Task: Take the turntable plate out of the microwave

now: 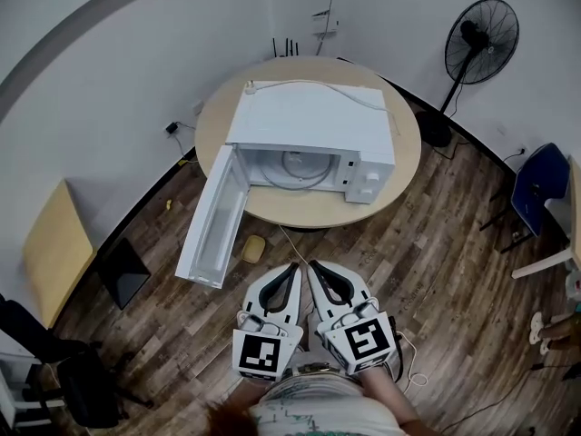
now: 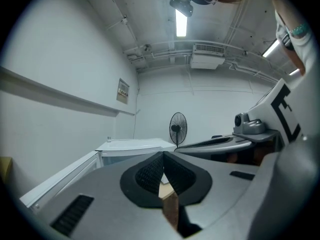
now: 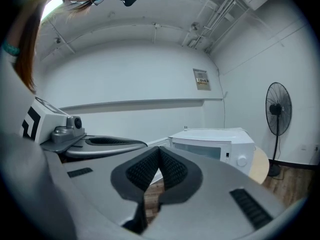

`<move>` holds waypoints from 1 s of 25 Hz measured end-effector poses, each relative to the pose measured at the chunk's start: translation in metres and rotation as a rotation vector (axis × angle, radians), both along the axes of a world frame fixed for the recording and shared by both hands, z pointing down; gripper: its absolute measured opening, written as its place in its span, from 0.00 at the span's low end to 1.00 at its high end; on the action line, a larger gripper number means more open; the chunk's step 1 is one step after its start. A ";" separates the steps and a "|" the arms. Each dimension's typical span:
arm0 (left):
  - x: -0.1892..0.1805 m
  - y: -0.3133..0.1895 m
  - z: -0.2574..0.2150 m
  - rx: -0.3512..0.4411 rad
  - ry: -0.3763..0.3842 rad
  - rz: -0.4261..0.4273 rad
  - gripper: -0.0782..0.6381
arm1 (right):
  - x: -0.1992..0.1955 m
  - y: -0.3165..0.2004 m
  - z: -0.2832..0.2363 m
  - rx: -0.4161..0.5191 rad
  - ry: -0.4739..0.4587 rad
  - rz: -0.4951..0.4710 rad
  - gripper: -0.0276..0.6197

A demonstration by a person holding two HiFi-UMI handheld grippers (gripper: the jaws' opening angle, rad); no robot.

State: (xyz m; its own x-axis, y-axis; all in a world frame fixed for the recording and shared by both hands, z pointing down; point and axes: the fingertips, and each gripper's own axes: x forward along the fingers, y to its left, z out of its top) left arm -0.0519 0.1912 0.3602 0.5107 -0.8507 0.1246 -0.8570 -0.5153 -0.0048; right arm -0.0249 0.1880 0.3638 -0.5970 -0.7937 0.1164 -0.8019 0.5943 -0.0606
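With the microwave [image 1: 313, 125] door [image 1: 213, 221] open, the plate [image 1: 300, 167] lies inside untouched; the left gripper [image 1: 290, 272] and right gripper [image 1: 315, 270], both pressed together and empty, hang well short.

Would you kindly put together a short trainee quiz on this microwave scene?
1. True or false: the microwave door stands open.
2. The turntable plate lies: A) inside the microwave; B) on the floor; C) on top of the microwave.
3. How do the jaws of the left gripper and right gripper stand?
Key: 1 true; 2 A; 3 shut, with nothing between them.
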 end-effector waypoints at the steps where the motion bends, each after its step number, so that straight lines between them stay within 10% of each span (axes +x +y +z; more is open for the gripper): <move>1: -0.001 -0.003 0.001 0.001 -0.005 -0.001 0.13 | -0.002 -0.003 0.002 -0.004 0.005 -0.002 0.03; 25: -0.005 -0.086 -0.002 -0.043 -0.002 -0.074 0.13 | 0.005 -0.091 -0.007 0.000 0.023 -0.049 0.03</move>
